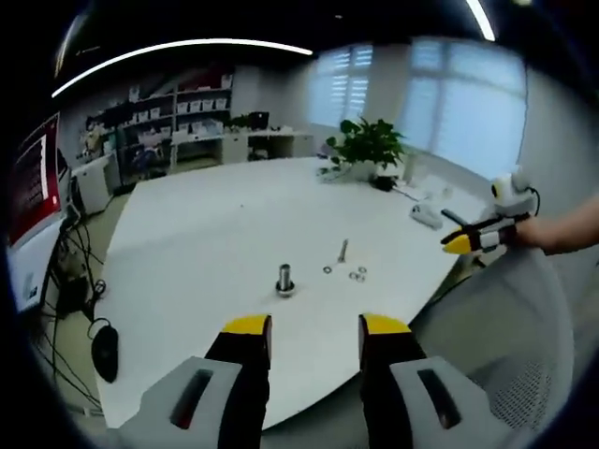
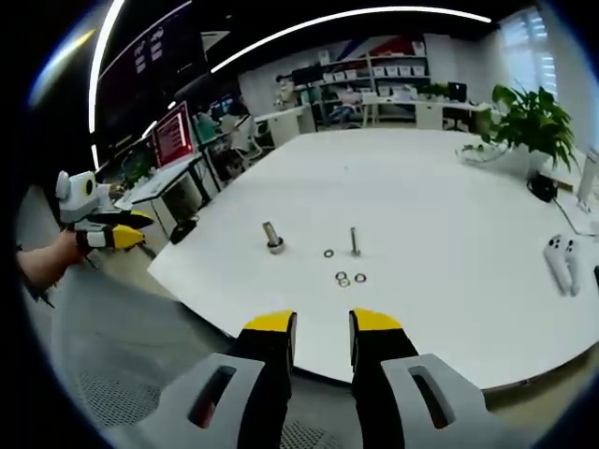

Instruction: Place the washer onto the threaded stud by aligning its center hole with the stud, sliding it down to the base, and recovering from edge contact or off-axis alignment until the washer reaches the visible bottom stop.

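Observation:
On the white round table (image 1: 215, 224) a short metal stud (image 1: 284, 280) stands upright on its wider base. A thinner threaded bolt (image 1: 343, 250) is to its right, with small loose washers (image 1: 357, 275) beside it. My left gripper (image 1: 315, 327) hangs open over the near table edge, short of the stud and holding nothing. In the right gripper view the stud (image 2: 272, 238), the thin bolt (image 2: 355, 241) and the washers (image 2: 343, 279) lie ahead of my right gripper (image 2: 322, 323), which is open and empty off the table edge. Each view also catches the other gripper, hand-held off the table: right gripper (image 1: 477, 238), left gripper (image 2: 112, 234).
A potted plant (image 1: 370, 145) and a white controller (image 2: 560, 257) sit at the table's far side. A black mouse (image 1: 105, 351) lies on the floor-side left by a red-lit monitor (image 1: 37, 178). Shelves line the back wall. A grey mesh chair (image 1: 524, 327) is beside the table.

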`<move>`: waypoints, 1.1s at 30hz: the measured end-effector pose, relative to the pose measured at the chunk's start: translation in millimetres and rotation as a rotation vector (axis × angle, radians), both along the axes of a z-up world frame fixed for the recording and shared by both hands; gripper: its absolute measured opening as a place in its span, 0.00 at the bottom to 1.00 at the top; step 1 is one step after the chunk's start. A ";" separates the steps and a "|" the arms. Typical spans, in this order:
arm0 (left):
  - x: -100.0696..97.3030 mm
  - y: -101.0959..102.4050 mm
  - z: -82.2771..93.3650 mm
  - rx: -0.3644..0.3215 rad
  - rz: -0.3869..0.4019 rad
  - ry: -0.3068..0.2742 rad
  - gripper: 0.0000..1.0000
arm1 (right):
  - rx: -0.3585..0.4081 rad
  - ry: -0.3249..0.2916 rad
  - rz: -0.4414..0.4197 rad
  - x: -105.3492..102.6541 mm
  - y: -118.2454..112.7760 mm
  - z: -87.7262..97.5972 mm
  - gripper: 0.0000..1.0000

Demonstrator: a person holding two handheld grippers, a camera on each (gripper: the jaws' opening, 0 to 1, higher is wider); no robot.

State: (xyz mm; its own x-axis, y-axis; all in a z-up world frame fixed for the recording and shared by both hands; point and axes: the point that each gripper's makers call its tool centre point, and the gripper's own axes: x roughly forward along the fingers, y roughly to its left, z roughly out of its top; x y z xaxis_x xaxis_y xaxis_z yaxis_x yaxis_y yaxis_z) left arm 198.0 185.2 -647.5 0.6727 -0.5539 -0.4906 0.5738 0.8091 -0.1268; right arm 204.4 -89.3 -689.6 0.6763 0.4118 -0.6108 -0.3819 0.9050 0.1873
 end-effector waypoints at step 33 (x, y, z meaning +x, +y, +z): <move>-2.2 -3.5 -12.6 -0.041 -0.031 0.060 0.33 | -0.017 0.036 -0.029 -1.7 -5.0 -6.0 0.25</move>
